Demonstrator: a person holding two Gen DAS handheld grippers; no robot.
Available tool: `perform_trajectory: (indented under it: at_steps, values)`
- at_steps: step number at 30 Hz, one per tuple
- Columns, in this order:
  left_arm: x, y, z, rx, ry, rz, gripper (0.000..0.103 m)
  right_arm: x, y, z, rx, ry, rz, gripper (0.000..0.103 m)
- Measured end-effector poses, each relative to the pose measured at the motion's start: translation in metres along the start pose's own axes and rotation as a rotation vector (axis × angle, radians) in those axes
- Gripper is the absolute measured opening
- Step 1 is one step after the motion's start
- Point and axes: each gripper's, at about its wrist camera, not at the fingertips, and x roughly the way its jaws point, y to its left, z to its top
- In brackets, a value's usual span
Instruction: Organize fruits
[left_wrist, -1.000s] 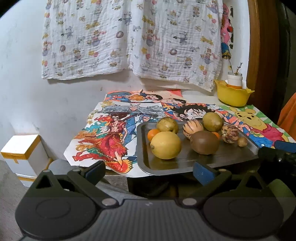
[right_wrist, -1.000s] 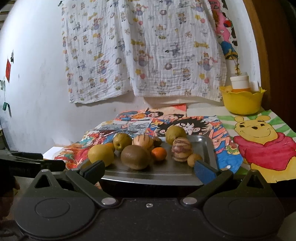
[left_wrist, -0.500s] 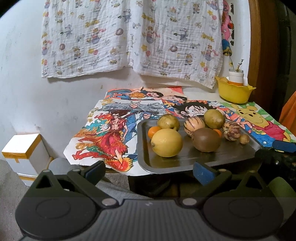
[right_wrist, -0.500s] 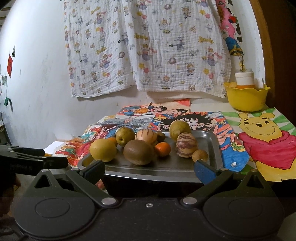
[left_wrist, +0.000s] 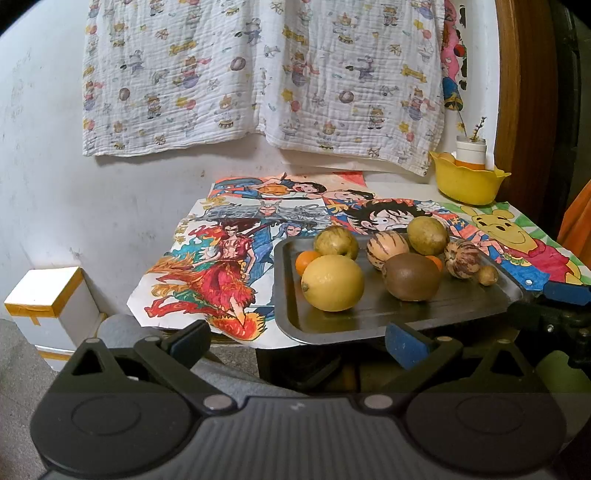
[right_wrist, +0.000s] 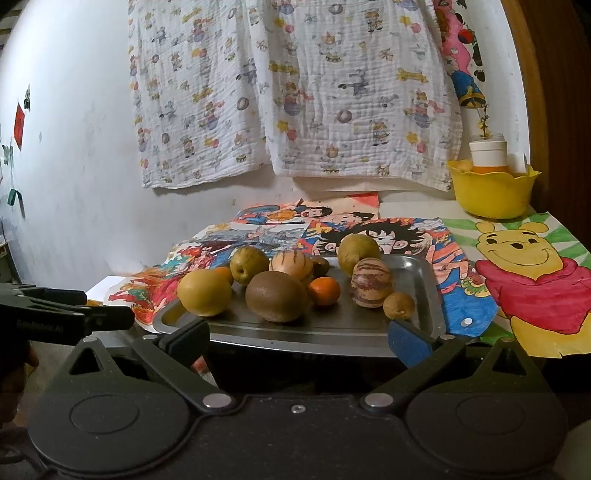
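Metal tray: lemon, kiwi up front, fruits all aboard.
Left gripper: wide, empty.
Right gripper: wide, empty.
Yellow bowl: far corner.

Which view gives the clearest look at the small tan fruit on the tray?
The right wrist view: the small tan fruit sits near the camera, unobstructed, on the tray. In the left wrist view it is smaller, near the tray's right edge.
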Motion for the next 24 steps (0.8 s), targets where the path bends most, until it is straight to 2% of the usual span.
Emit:
perform_trajectory:
  at_steps: [24]
  values:
    - [0.0008,0.0004,-0.0009,0.004,0.012,0.002,0.103,0.0015,0.0012,-0.0006,-0.019,0.016,0.009,0.102]
